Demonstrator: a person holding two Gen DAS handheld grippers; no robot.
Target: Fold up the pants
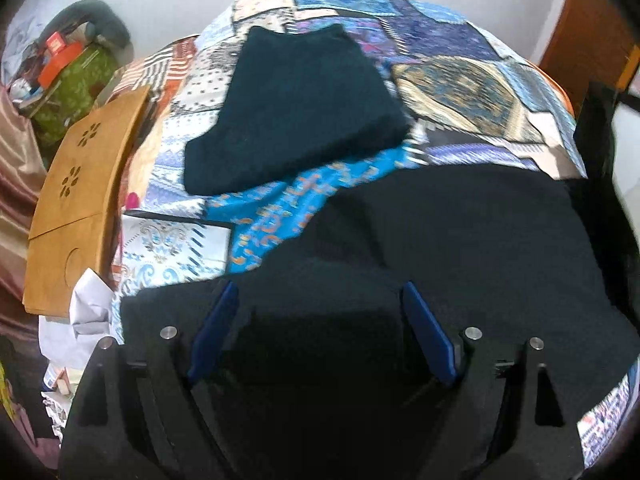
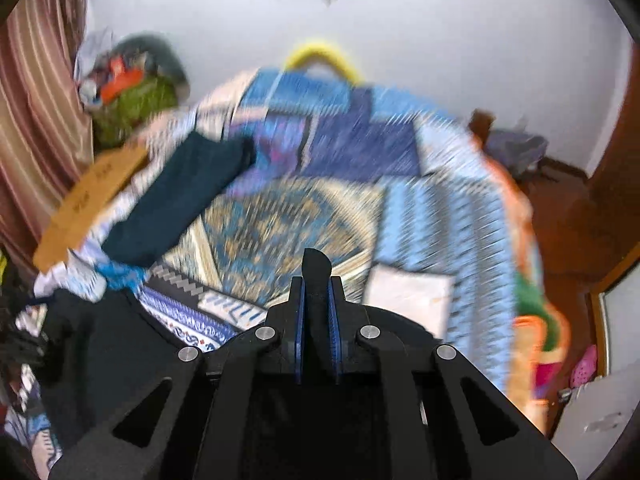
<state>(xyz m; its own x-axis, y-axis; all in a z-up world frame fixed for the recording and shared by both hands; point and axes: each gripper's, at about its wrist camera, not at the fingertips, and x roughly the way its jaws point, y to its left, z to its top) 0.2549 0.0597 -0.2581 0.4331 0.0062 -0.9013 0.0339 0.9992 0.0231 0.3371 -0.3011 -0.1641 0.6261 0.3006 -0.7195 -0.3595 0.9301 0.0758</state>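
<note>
Here, black pants [image 1: 460, 248] under open left hand-held gripper [image 1: 316, 300], bedspread [image 1: 460, 84] beyond

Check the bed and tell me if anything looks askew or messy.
The folded dark pants lie at a slant across the patchwork bedspread, not square to it. A blue patterned cloth is rumpled beside the black pants under the left tool. Nothing looks spilled or damaged.

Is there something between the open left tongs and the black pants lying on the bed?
Nothing visible stands in the way. The left tongs are open directly over the black pants, with only the dark fabric between the blue pads. The folded dark garment lies farther back on the patchwork bedspread, apart from them.
</note>
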